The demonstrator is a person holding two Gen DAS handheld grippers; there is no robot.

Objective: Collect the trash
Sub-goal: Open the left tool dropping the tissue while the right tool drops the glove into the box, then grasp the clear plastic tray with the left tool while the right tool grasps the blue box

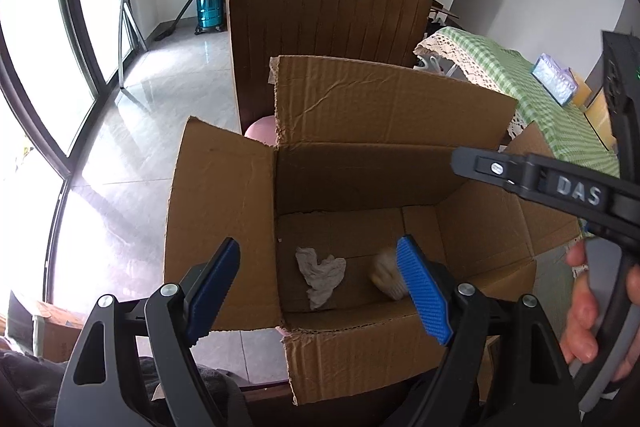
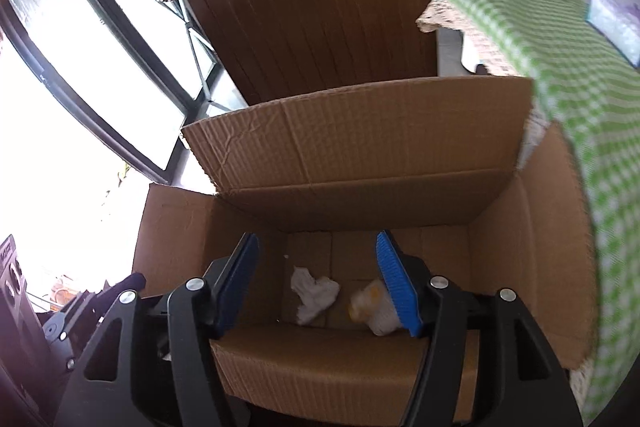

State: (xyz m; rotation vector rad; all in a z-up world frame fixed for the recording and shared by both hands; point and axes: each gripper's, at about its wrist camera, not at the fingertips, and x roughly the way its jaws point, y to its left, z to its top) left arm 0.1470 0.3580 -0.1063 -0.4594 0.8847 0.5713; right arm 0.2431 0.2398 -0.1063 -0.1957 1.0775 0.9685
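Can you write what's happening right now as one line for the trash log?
left gripper: open, empty | right gripper: open, empty | cardboard box: flaps up | inside: crumpled tissue, pale wad

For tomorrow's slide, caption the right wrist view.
Open right gripper above cardboard box holding crumpled tissue and wrapper.

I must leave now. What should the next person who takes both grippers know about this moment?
Left gripper: jaws open, nothing between them, held over the cardboard box.
Right gripper: jaws open, nothing gripped, also over the box.
In the box: a crumpled white tissue and a whitish wad with yellow spots, both on the bottom.
Done: these two pieces are in the box.
Left: no other trash shows in these views; check the table with the green checked cloth beside the box.
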